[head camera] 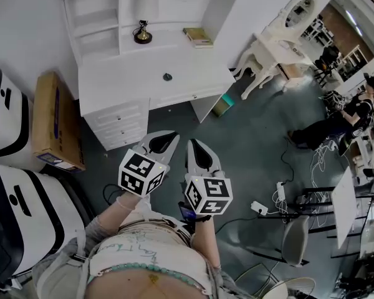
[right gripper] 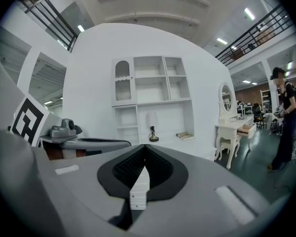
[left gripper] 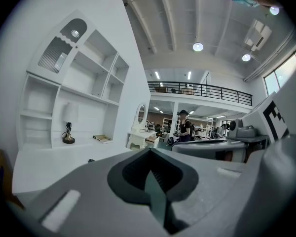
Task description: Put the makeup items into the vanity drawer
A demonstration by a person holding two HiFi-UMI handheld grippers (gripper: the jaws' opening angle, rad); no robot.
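Both claws are closed and empty: your left gripper (head camera: 166, 137) and right gripper (head camera: 197, 146) sit side by side close to your body, and each gripper view shows the jaws pressed together with nothing between them. Step in hand, by my judgement: the approach. No item is held, and you stand well apart from the furniture. The white desk (head camera: 121, 83) lies at 12 o'clock from the claws, with its stack of drawers (head camera: 115, 126) shut at 11 o'clock. One small dark object (head camera: 167, 76) rests on the desktop at 12 o'clock. It is too small to identify, but it is the only candidate makeup item on view. A mirrored dressing table (head camera: 271, 45) stands at 2 o'clock, and the right gripper view shows its drawer (right gripper: 248, 129) pulled out — which drawer is meant cannot be settled from here. The next move calls for closing the distance, then parting one pair of jaws above the object.
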